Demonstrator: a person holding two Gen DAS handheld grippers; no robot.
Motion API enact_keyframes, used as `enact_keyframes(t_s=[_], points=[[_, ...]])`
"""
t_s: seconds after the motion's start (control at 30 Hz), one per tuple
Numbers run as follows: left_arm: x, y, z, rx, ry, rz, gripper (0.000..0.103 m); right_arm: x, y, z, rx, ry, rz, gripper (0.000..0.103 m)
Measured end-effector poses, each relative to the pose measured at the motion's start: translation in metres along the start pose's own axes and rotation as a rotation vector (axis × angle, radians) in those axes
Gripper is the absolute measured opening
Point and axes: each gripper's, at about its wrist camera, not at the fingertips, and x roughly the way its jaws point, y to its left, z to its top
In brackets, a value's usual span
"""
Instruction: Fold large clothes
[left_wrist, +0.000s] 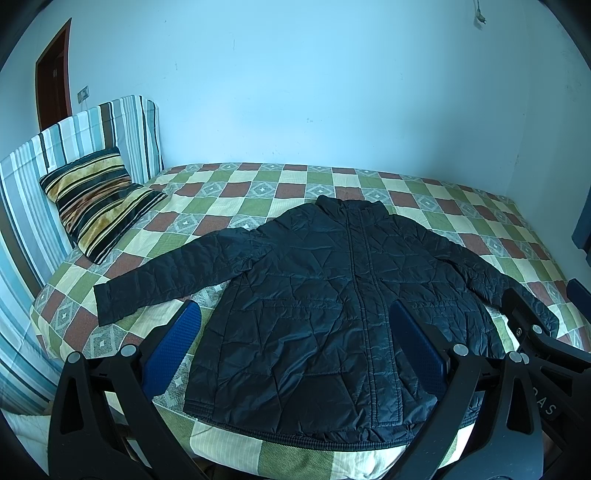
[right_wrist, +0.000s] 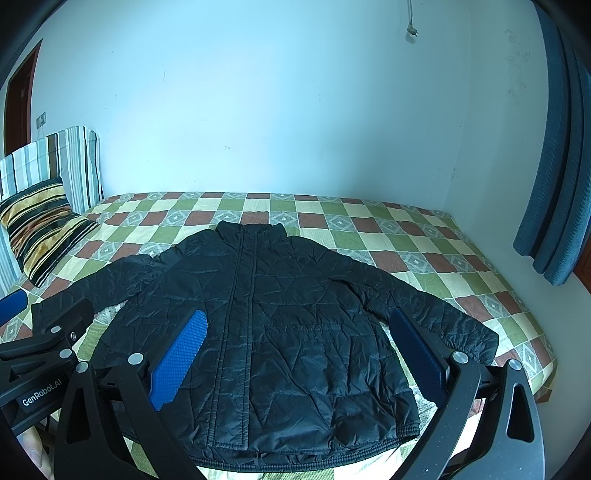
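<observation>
So there's a dark quilted puffer jacket (left_wrist: 325, 295) laid flat, front up and zipped, on the bed (left_wrist: 229, 192) with the checked cover, collar pointing toward the wall and hem at the near edge. Both sleeves are spread out to the sides of the jacket.

Both grippers hover just above the jacket's hem end, touching nothing. The left gripper (left_wrist: 295, 343) has its blue pads wide apart, and the right gripper (right_wrist: 295, 350) is spread just as wide and empty.

My guess on handling: light, soft and puffy, with a shiny shell that looks slippery, so a shallow pinch will probably slide off. It'll also likely spring back rather than hold a crease. I'd grab at the sleeve cuffs (right_wrist: 484, 339) or the stitched hem band, where the fabric is firmer, and pinch deep.

Containers: none in sight. Off to the left of the jacket there's just a striped pillow (left_wrist: 99, 201), leaning on a striped headboard (left_wrist: 92, 129).
</observation>
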Motion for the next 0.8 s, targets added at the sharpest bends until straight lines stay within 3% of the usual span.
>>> enact_keyframes(t_s=[0.8], points=[[0.005, 0.0, -0.002, 0.002, 0.009, -0.001, 0.101, 0.011, 0.005, -0.002, 0.005, 0.004, 0.003, 0.098]])
